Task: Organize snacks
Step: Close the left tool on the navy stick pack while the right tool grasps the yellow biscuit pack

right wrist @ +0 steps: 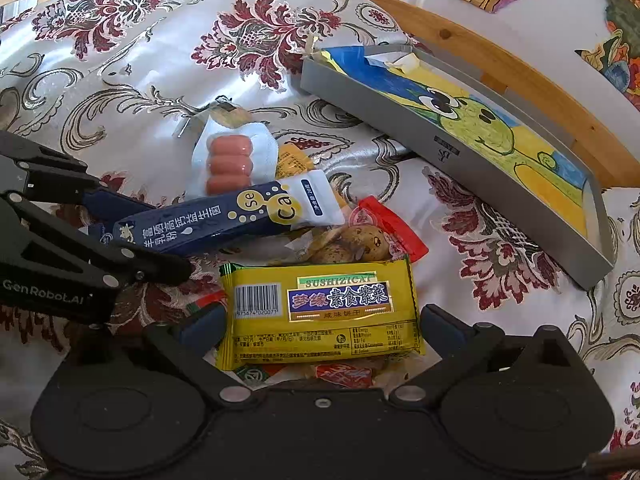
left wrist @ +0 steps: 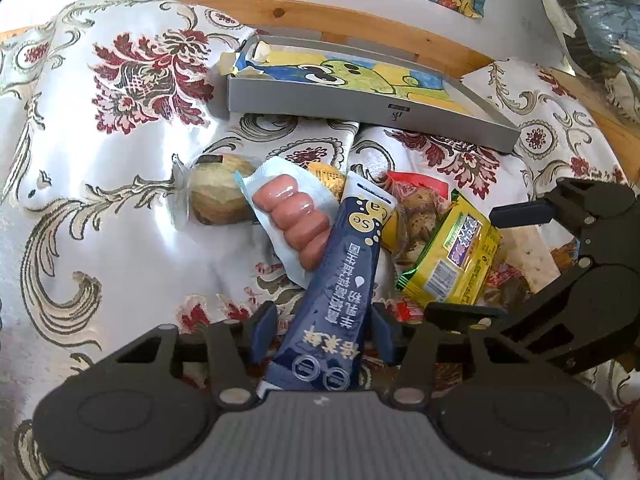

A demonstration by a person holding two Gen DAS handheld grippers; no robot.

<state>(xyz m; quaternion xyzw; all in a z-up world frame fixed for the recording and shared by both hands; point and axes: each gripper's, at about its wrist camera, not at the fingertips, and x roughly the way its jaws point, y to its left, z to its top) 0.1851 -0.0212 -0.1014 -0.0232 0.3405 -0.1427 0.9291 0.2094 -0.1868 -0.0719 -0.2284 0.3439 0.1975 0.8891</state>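
Our left hand-held gripper (left wrist: 324, 330) has its two blue-padded fingers spread on either side of a long navy sachet (left wrist: 338, 276), close to its glossy sides; we cannot tell whether the pads touch it. The sachet is a flat, slim pouch with a white sealed end, lying slantwise across the pile of snacks. Our right hand-held gripper (right wrist: 320, 326) is spread wide around a yellow biscuit packet (right wrist: 322, 312), a shiny rectangular wrapper with crimped ends and a barcode; the fingers stand just beside its short edges without clearly touching.

The snacks lie heaped on a satiny floral cloth (left wrist: 100, 152), cream with dark red flowers and grey scrolls, creased and reflective. Beside the sachet sits a clear vacuum pack of small sausages (left wrist: 294, 220), plump and smooth, partly under the sachet's upper end. To its left lies a rounded brownish snack in clear wrap (left wrist: 218, 194). Between sachet and biscuits shows a bag of speckled eggs (right wrist: 356, 244) with a red edge.

Beyond the pile rests a shallow grey cardboard tray (left wrist: 360, 110), lined with a crayon-coloured drawing.
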